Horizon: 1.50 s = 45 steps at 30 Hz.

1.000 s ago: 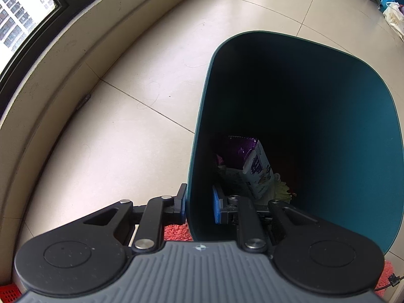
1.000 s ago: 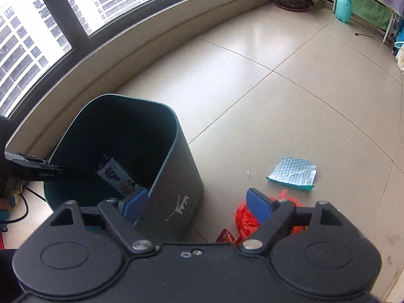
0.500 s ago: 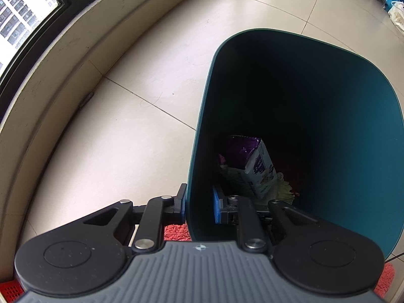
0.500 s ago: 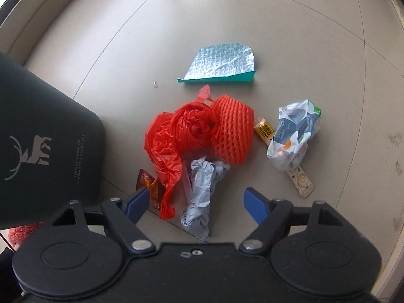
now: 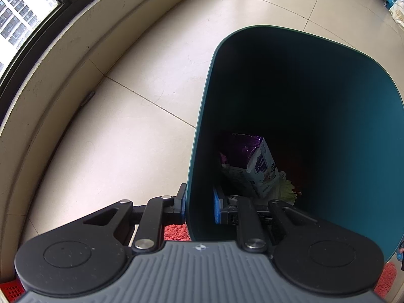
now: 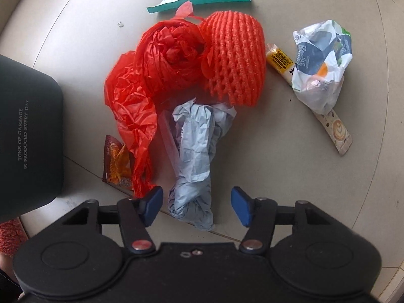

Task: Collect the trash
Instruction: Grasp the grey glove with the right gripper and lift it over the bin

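Several scraps remain on the floor; your left gripper (image 5: pixel 199 203) clamps the bin (image 5: pixel 353 131), right gripper (image 6: pixel 194 204) jaws closing around the grey crumpled paper (image 6: pixel 197 151).

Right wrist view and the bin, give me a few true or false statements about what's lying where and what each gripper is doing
1. The left gripper is clamped on the wall of the teal bin. True.
2. The bin is empty. False: a purple and white carton lies inside with other scraps.
3. The crumpled grey-blue paper lies between the fingers of the right gripper. True; the jaws are closing, and the pads are not on it yet.
4. The orange foam net sits in the bin. False: it is on the floor beside the red plastic bag.
5. The right gripper holds the coffee sachet. False: the sachet lies apart on the floor.
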Each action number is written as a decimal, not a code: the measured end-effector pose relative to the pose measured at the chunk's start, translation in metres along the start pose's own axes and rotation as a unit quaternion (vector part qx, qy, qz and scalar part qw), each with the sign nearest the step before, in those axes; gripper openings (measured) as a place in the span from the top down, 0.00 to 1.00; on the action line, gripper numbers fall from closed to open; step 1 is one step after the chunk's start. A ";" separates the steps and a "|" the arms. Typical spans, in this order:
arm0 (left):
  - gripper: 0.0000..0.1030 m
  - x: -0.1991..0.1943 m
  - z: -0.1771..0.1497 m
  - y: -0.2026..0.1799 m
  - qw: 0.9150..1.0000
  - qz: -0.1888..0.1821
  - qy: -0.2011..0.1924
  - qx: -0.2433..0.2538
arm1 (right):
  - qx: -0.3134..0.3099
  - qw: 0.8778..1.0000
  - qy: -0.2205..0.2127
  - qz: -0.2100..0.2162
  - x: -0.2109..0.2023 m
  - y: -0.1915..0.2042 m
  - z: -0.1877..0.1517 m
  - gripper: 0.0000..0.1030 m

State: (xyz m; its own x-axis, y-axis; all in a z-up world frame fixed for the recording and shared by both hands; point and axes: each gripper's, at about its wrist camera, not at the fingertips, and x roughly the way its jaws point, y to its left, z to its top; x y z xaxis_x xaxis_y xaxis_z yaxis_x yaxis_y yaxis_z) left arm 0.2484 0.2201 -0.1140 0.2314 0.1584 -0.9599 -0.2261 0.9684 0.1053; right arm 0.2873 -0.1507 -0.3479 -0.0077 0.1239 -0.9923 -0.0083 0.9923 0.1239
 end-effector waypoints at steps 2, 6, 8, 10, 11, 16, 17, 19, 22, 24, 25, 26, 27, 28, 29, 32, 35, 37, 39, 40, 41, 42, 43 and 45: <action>0.81 0.001 0.000 0.000 1.000 0.000 0.001 -0.001 | 0.006 1.000 -0.003 0.005 0.001 -0.002 -0.001 0.65; 0.81 0.001 0.000 0.000 1.000 0.000 0.001 0.000 | -0.005 1.000 -0.016 0.001 -0.013 -0.001 0.000 0.73; 0.81 0.001 0.000 -0.001 1.000 0.001 0.001 0.000 | -0.015 1.000 -0.021 -0.007 -0.024 0.001 0.003 0.74; 0.81 0.001 0.001 -0.001 1.000 0.000 0.001 -0.001 | -0.030 0.999 -0.024 -0.018 -0.038 0.004 0.006 0.74; 0.81 0.001 0.001 0.000 1.000 -0.001 0.002 -0.002 | -0.043 0.998 -0.028 -0.025 -0.047 0.007 0.006 0.74; 0.81 0.001 0.002 0.000 1.000 -0.004 0.004 -0.005 | -0.118 0.990 -0.064 -0.047 -0.106 0.021 0.004 0.75; 0.81 0.001 0.002 0.001 1.000 -0.005 0.004 -0.005 | -0.123 0.989 -0.075 -0.042 -0.122 0.022 0.002 0.75; 0.81 0.002 0.003 0.001 1.000 -0.005 0.005 -0.007 | -0.126 0.988 -0.089 -0.031 -0.145 0.024 0.001 0.75; 0.81 0.001 0.003 0.002 1.000 -0.005 0.005 -0.006 | -0.132 0.985 -0.112 -0.013 -0.178 0.033 -0.007 0.75; 0.81 0.001 0.003 0.001 1.000 -0.005 0.005 -0.007 | -0.143 0.981 -0.133 0.007 -0.204 0.044 -0.012 0.75; 0.81 0.001 0.003 0.002 1.000 -0.006 0.006 -0.008 | -0.147 0.979 -0.142 0.016 -0.214 0.049 -0.013 0.75; 0.81 0.000 0.003 0.002 1.000 -0.006 0.006 -0.008 | -0.150 0.976 -0.154 0.033 -0.229 0.057 -0.015 0.75; 0.81 0.000 0.003 0.001 1.000 -0.006 0.006 -0.008 | -0.152 0.974 -0.162 0.046 -0.240 0.063 -0.016 0.75; 0.81 0.000 0.003 0.001 1.000 -0.006 0.006 -0.008 | -0.157 0.970 -0.175 0.064 -0.254 0.071 -0.017 0.75; 0.81 0.000 0.003 0.001 1.000 -0.006 0.006 -0.008 | -0.158 0.967 -0.184 0.077 -0.266 0.078 -0.017 0.75; 0.81 0.000 0.003 0.001 1.000 -0.008 0.006 -0.008 | -0.171 0.955 -0.203 0.130 -0.300 0.104 -0.015 0.75; 0.81 -0.002 0.004 0.003 1.000 -0.011 0.006 -0.009 | -0.198 0.945 -0.211 0.150 -0.315 0.134 -0.015 0.75; 0.81 -0.003 0.004 0.004 1.000 -0.014 0.006 -0.010 | -0.216 0.941 -0.206 0.157 -0.315 0.156 -0.015 0.75; 0.81 -0.003 0.004 0.006 1.000 -0.017 0.005 -0.011 | -0.239 0.936 -0.210 0.149 -0.309 0.180 -0.015 0.75; 0.81 -0.004 0.004 0.006 1.000 -0.019 0.004 -0.012 | -0.242 0.936 -0.210 0.145 -0.305 0.188 -0.013 0.75; 0.81 -0.004 0.004 0.007 1.000 -0.019 0.003 -0.011 | -0.243 0.937 -0.205 0.144 -0.296 0.198 -0.012 0.75; 0.81 -0.004 0.004 0.007 1.000 -0.019 0.003 -0.011 | -0.244 0.938 -0.201 0.141 -0.290 0.205 -0.009 0.75; 0.81 -0.004 0.004 0.007 1.000 -0.019 0.003 -0.011 | -0.243 0.940 -0.199 0.132 -0.281 0.213 -0.006 0.75; 0.81 -0.004 0.004 0.008 1.000 -0.020 0.003 -0.010 | -0.248 0.943 -0.187 0.120 -0.263 0.230 -0.001 0.75</action>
State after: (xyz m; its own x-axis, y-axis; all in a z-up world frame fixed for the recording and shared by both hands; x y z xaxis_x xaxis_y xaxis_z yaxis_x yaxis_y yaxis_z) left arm 0.2496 0.2277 -0.1079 0.2357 0.1183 -0.9646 -0.2364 0.9697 0.0611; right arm 0.2864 0.0454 -0.0582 0.2833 0.4313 -0.8566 -0.5189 0.8201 0.2413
